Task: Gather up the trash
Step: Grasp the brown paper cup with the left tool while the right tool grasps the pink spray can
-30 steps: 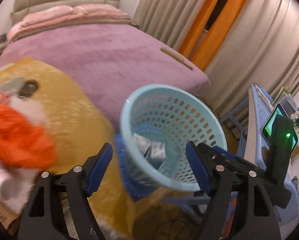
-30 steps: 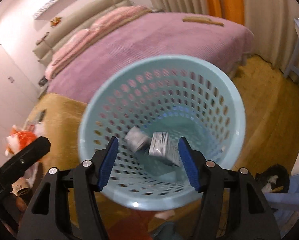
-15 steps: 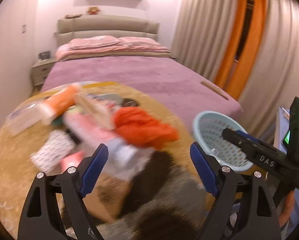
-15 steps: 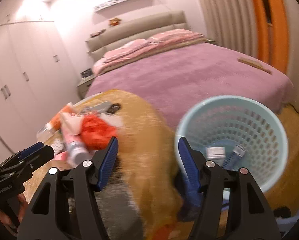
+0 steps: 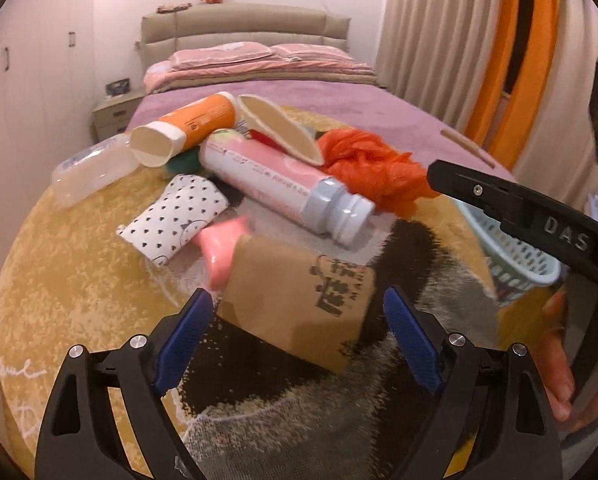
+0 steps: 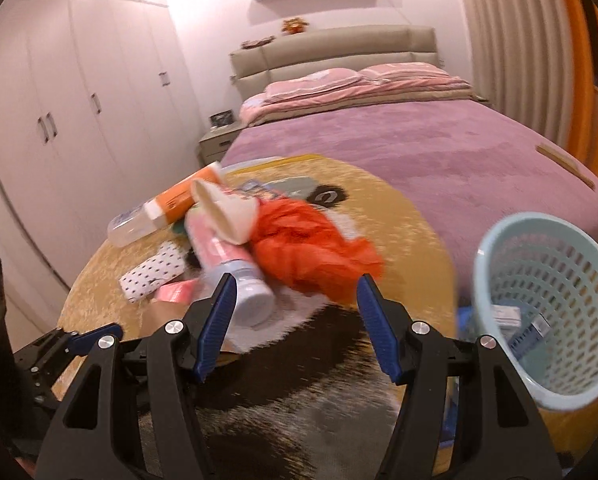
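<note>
Blue pads line both grippers, and both stand wide with nothing between them. The left gripper point(image 5: 297, 334) hangs low over a round yellow rug point(image 5: 71, 276), its fingers flanking the near end of a brown paper bag point(image 5: 295, 300) without touching it. The right gripper point(image 6: 293, 326) is higher and further back, spread over the grey and black patch of the rug point(image 6: 403, 216), with the grey cap of a pink bottle point(image 6: 223, 256) showing just past its left finger.

Beyond the bag lies the trash pile. A pink packet point(image 5: 219, 252) touches the bag's far left corner, and a white pouch with black dots point(image 5: 175, 216) lies just beside that. The pink bottle point(image 5: 275, 184) lies on its side across the middle, cap toward the right. An orange tube point(image 5: 187, 128) rests behind it, tilted, beside a flattened paper cup point(image 5: 279, 128). A clear plastic bottle point(image 5: 91, 172) lies at the far left. A crumpled orange plastic bag point(image 5: 375, 172) sits against the pink bottle on the right.

To the right of the rug stands a pale blue basket point(image 6: 551, 304), well apart from the pile, with a few small boxes point(image 6: 515, 320) inside. A bed point(image 6: 439, 152) with a purple cover fills the background.
</note>
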`<state>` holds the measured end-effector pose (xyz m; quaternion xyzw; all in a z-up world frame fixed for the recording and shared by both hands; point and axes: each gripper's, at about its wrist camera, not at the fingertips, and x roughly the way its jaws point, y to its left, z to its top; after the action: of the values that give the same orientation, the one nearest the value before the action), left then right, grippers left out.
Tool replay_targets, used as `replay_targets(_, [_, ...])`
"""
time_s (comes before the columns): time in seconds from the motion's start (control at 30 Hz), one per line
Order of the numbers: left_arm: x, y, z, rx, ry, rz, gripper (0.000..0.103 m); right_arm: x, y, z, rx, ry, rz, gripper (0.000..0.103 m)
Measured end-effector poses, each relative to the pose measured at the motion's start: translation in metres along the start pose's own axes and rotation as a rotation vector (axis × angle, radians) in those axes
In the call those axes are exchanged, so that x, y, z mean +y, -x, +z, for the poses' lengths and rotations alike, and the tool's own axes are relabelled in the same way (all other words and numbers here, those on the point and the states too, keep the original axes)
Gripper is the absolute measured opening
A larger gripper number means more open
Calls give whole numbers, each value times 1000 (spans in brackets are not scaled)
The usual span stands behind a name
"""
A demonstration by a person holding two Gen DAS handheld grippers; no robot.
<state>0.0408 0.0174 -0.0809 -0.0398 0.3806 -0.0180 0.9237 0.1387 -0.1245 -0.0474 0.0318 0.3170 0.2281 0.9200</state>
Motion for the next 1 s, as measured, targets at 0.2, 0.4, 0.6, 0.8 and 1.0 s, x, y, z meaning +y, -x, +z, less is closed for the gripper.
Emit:
replay_targets(0.2, [8, -2, -4, 16, -28, -11, 75, 19, -25, 2, 54, 55, 38, 59])
replay_targets(0.4, [32, 12, -6, 16, -45, 13, 73, 37, -48, 0, 114, 129, 58, 59])
replay_targets(0.6, [57, 22, -15, 55, -35, -48, 73, 45, -80, 4, 205, 170, 68, 59])
replay_targets(0.8, [67, 24, -14, 68, 87, -194, 81, 53, -92, 0, 259, 207, 45, 47])
replay_targets(1.0, [73, 7, -10, 108, 231, -175, 81, 45, -69, -18, 285, 140, 138, 43])
